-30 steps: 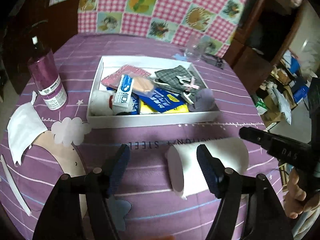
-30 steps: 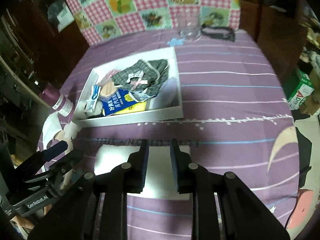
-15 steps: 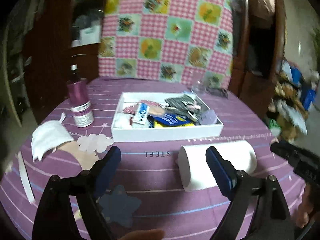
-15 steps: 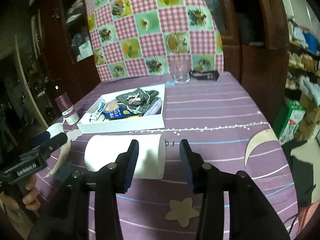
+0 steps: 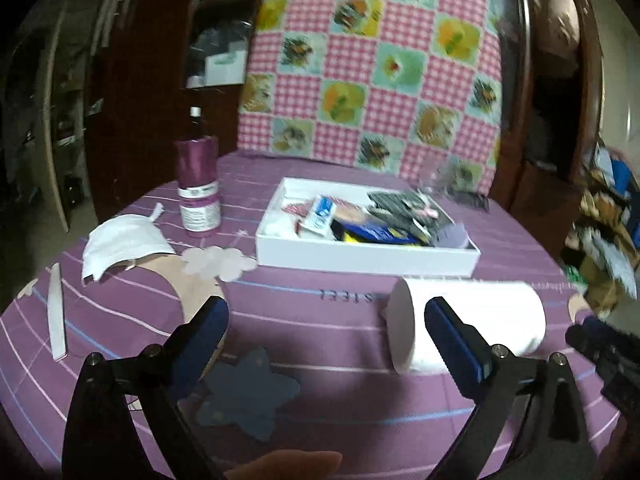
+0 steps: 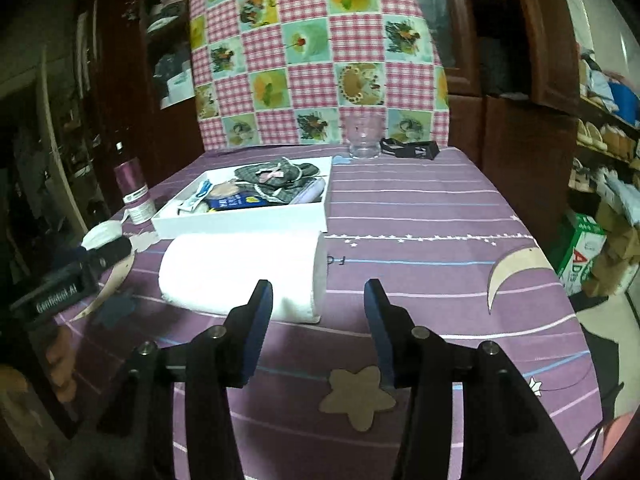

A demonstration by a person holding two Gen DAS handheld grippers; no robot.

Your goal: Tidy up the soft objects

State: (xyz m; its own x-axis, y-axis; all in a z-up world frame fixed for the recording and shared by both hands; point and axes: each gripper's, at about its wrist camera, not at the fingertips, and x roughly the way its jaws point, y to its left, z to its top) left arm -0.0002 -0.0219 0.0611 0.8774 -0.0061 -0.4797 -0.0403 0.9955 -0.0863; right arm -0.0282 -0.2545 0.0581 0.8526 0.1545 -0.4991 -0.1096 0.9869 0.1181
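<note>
White paper roll [image 5: 472, 328] lies on its side on the bench [image 6: 420, 216], just in front of the white tray [image 5: 360, 256] already full of soft items. Left hand-held gripper [image 5: 324, 340]: jaws opening, wide, nothing between; its right pad is at the roll's end face. Right hand-held gripper [image 6: 318, 324]: jaws opening, middling gap, empty, off the roll's other end. Best pinch across the roll's body gently; it crushes easily. Open cloth to the right; purple bottle [image 5: 198, 188] and face mask [image 5: 124, 246] crowd the left.
</note>
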